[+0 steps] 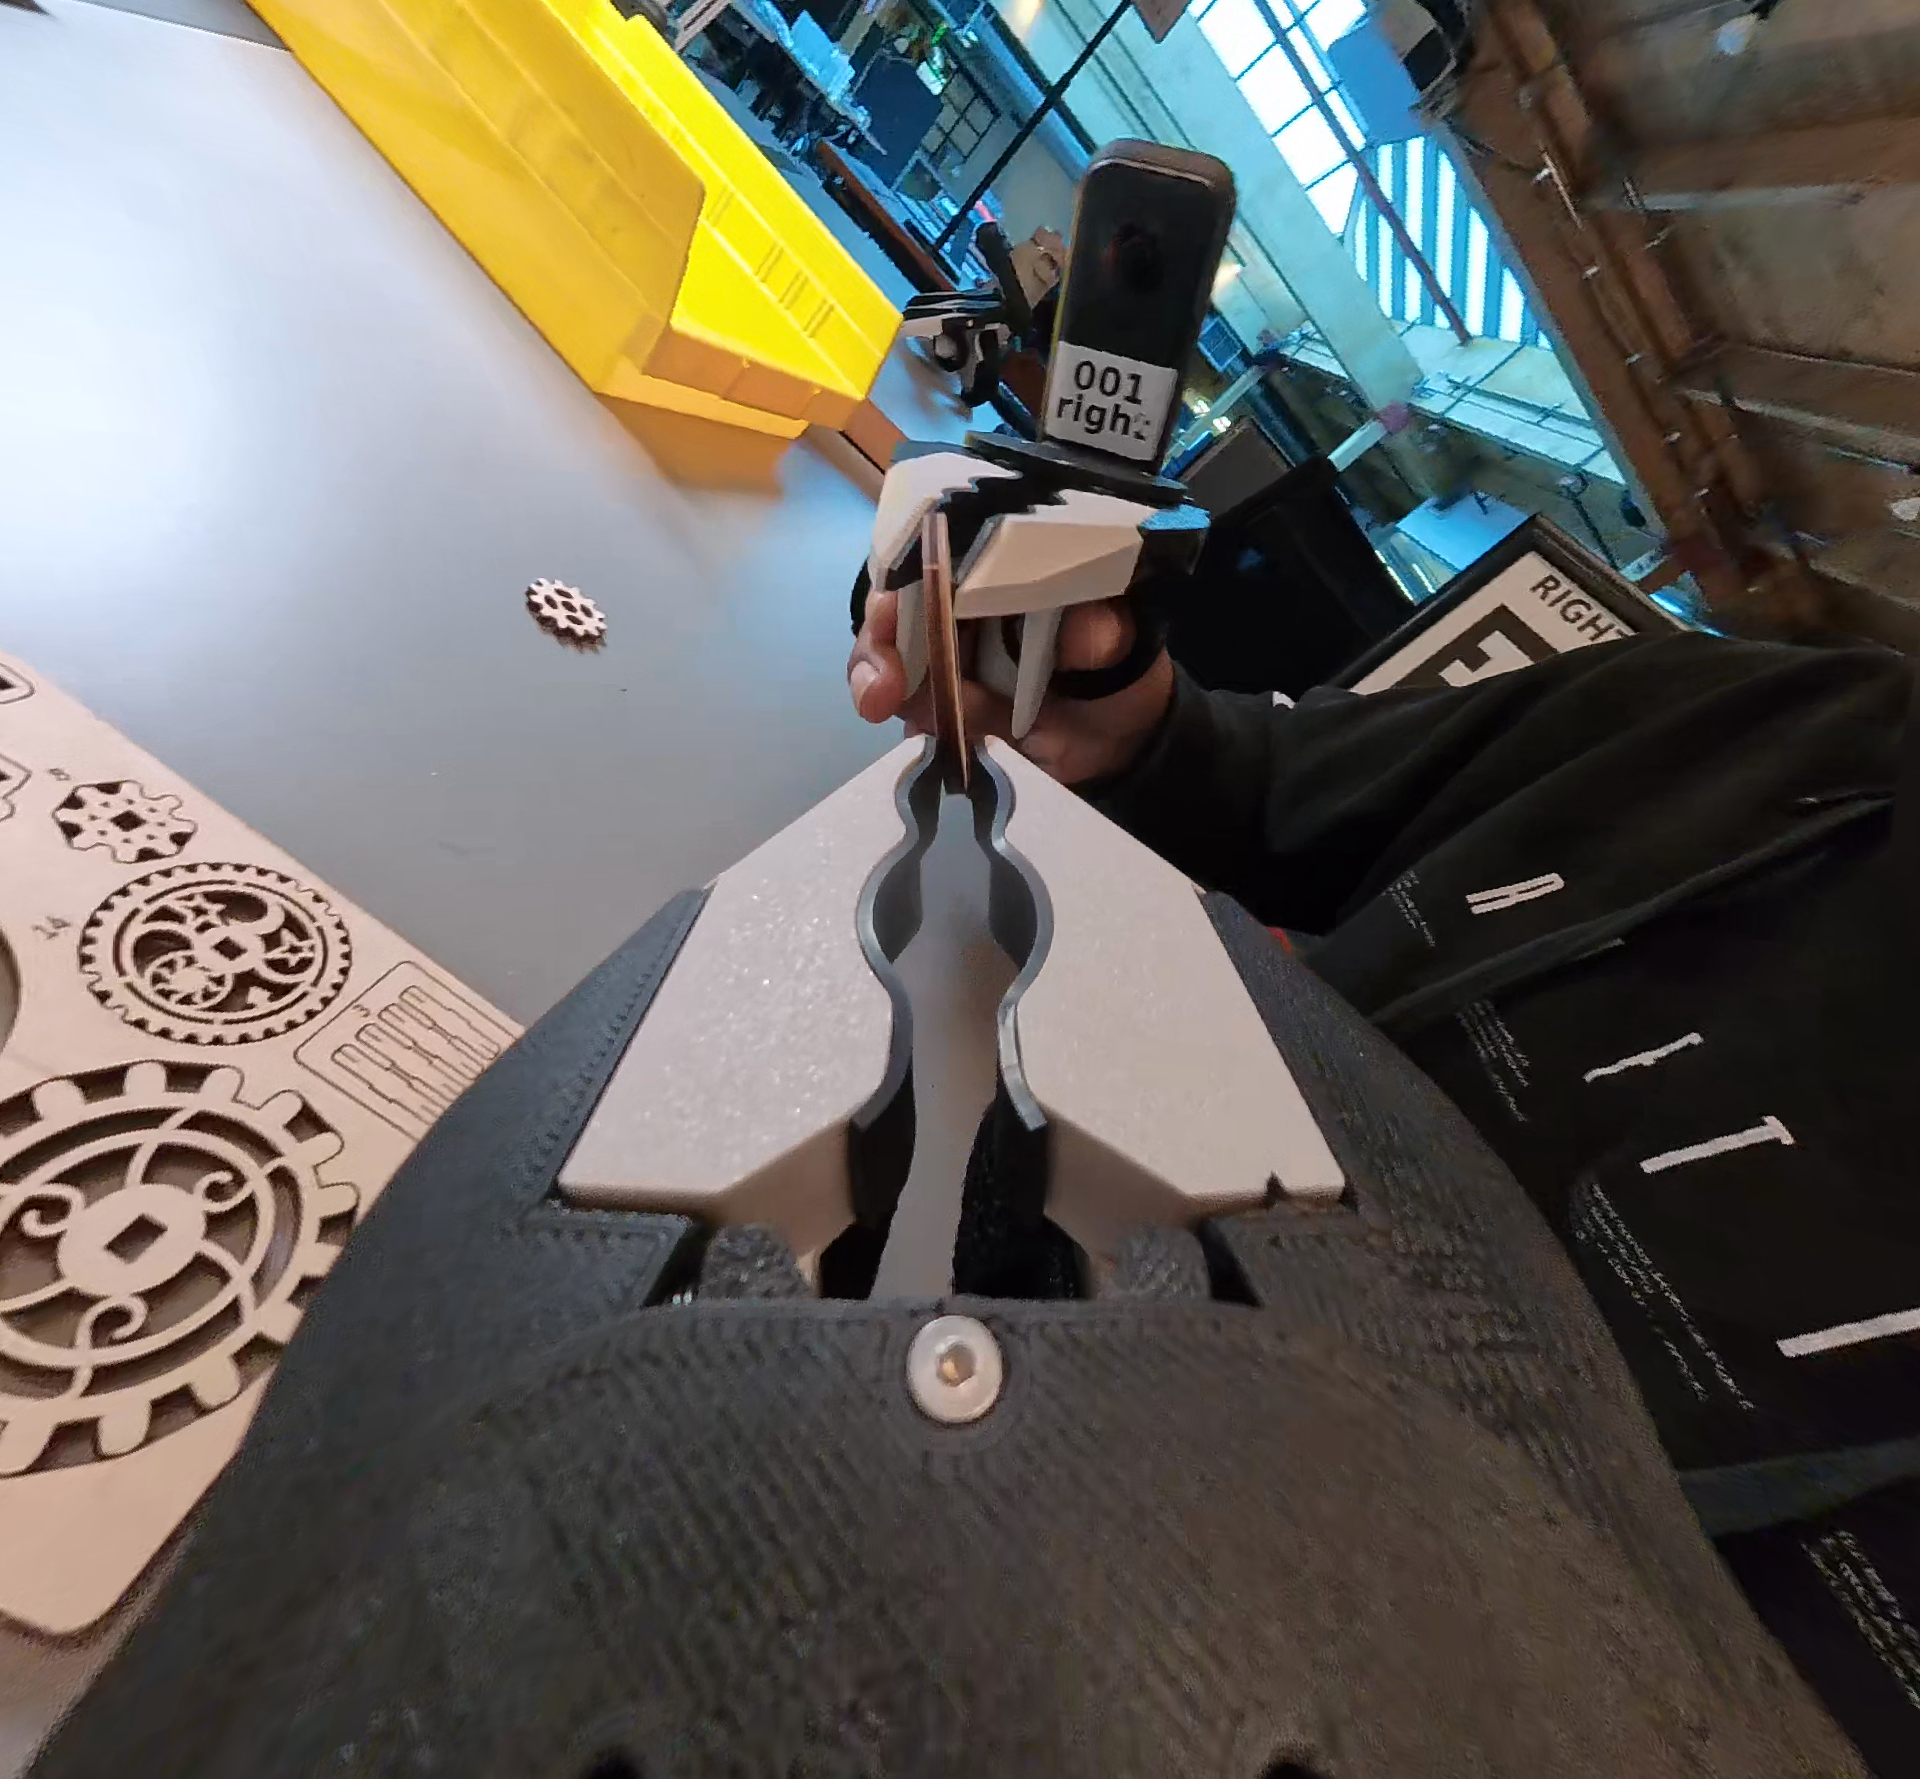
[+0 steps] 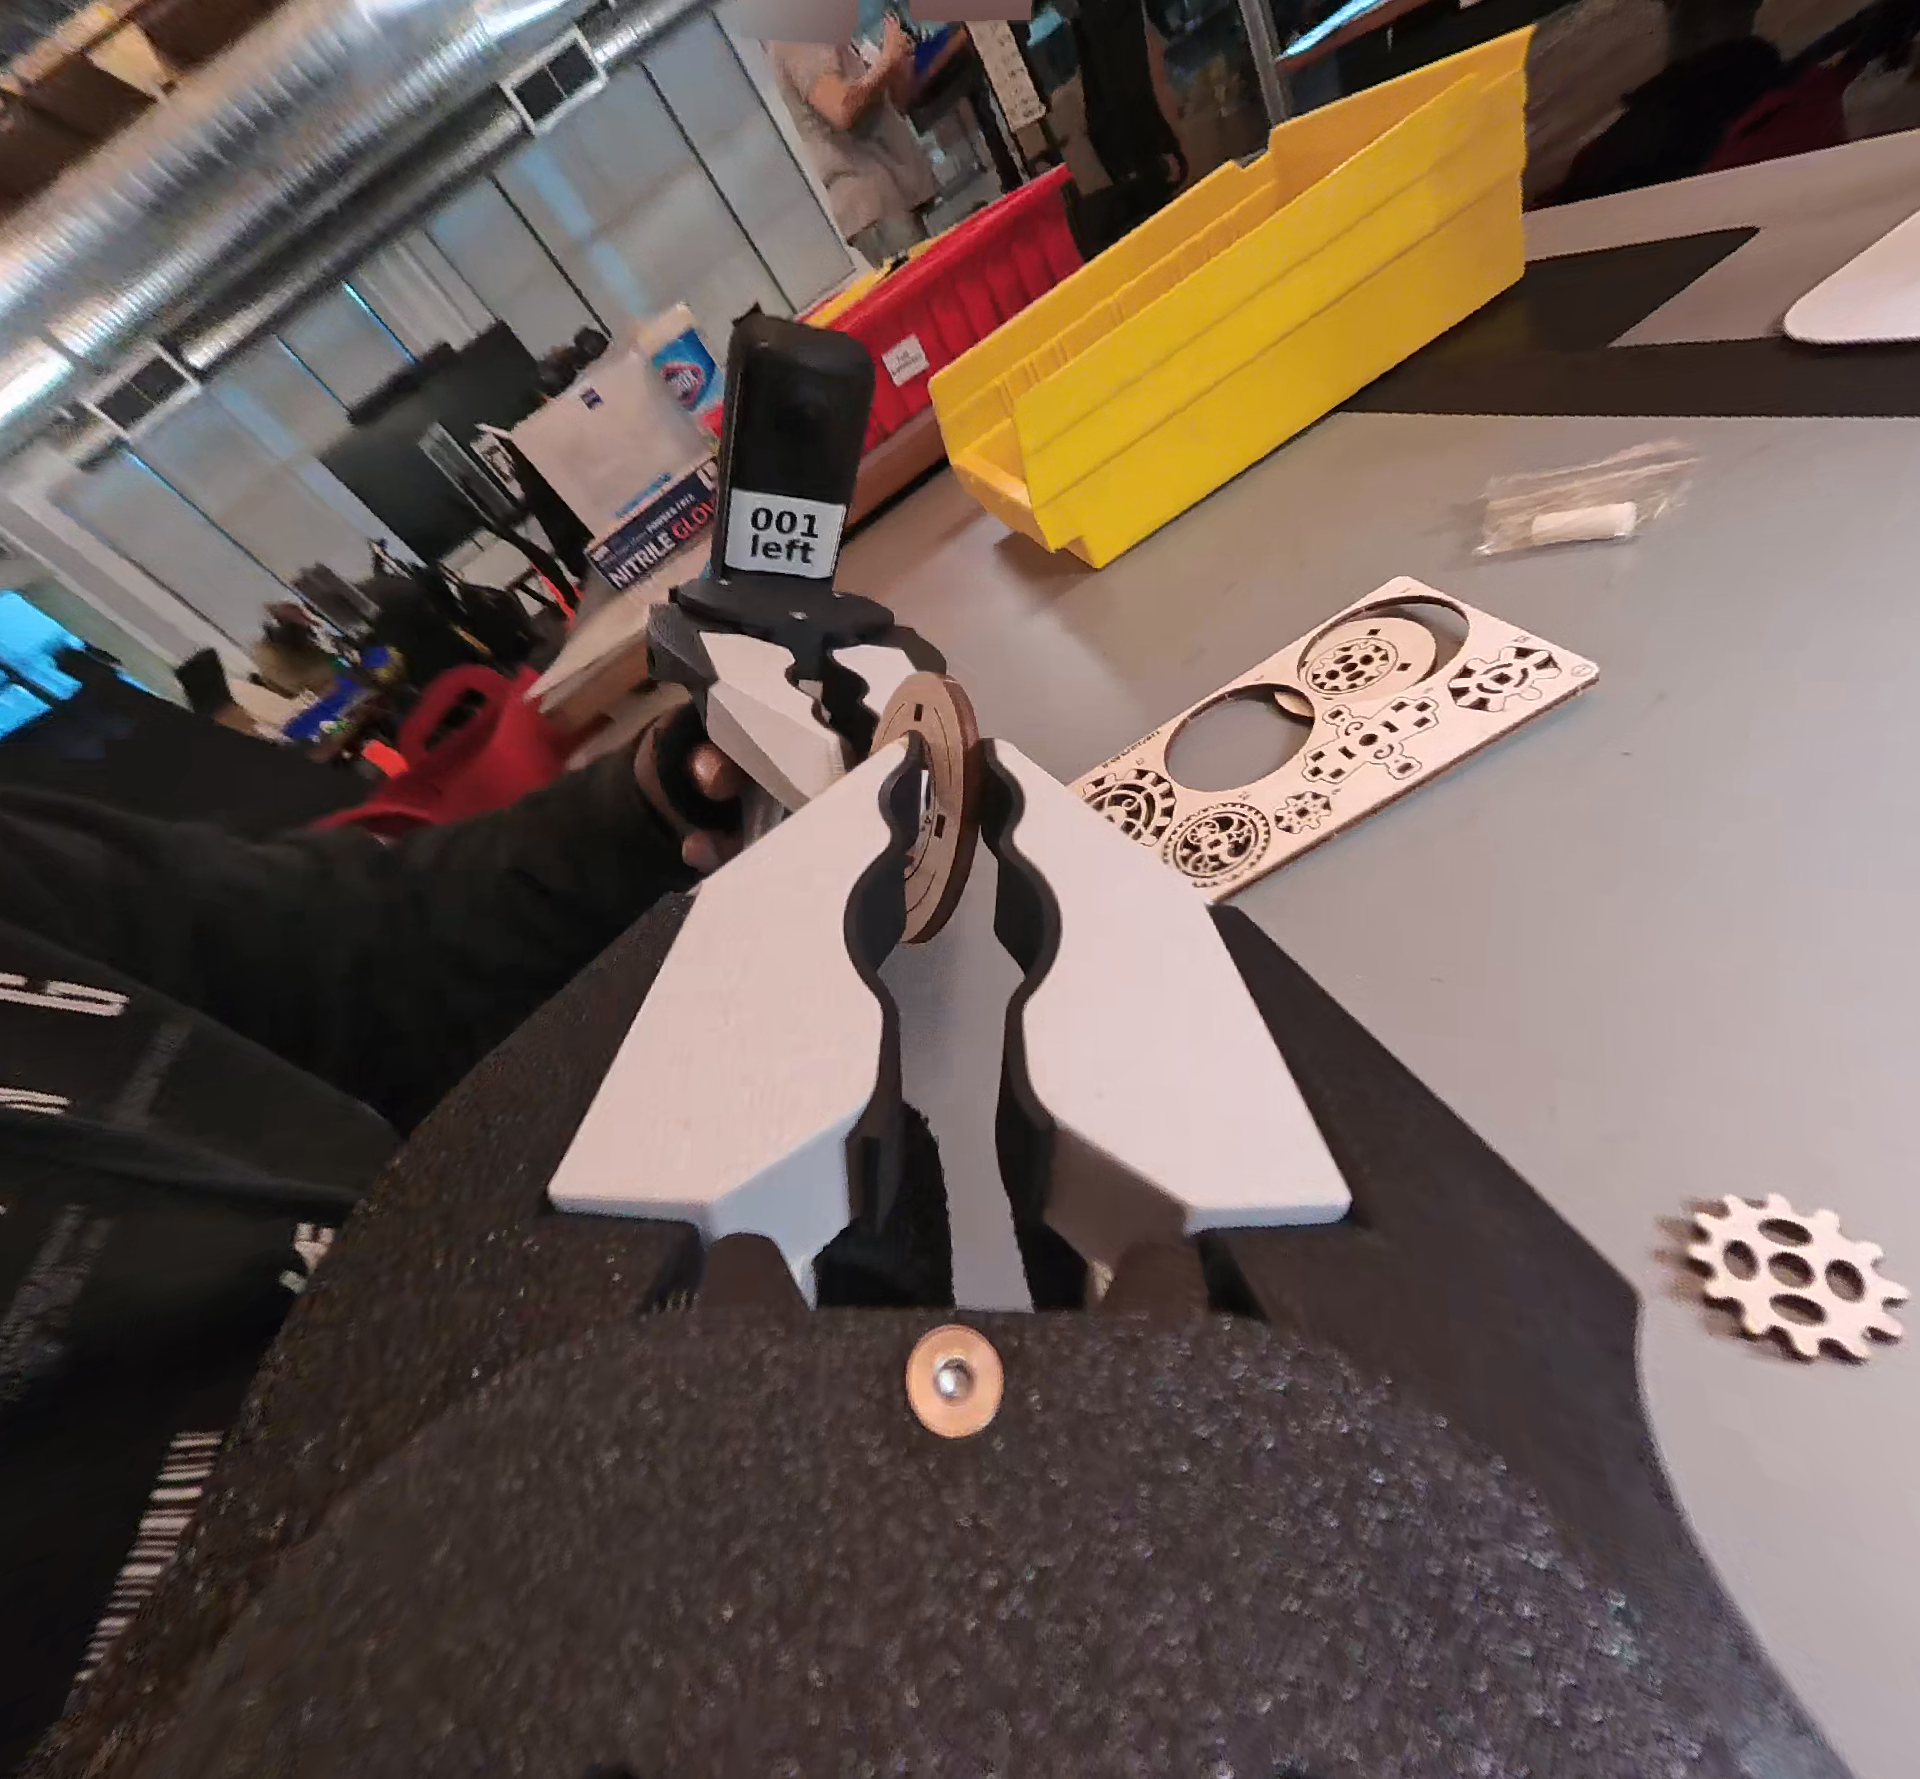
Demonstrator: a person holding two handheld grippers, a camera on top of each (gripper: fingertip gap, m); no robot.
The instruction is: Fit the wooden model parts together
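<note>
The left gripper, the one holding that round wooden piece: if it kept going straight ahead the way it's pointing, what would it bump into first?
Most likely the right gripper. The left gripper points straight at it, and both grip the same wooden disc, seen edge-on between their tips. The exact gap is unclear.

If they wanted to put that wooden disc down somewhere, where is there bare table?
Bare grey table lies between the wooden parts sheet and the loose small gear, and between the sheet and the yellow bin. It is crowded where both claws, left and right, pinch the wooden disc.
</note>
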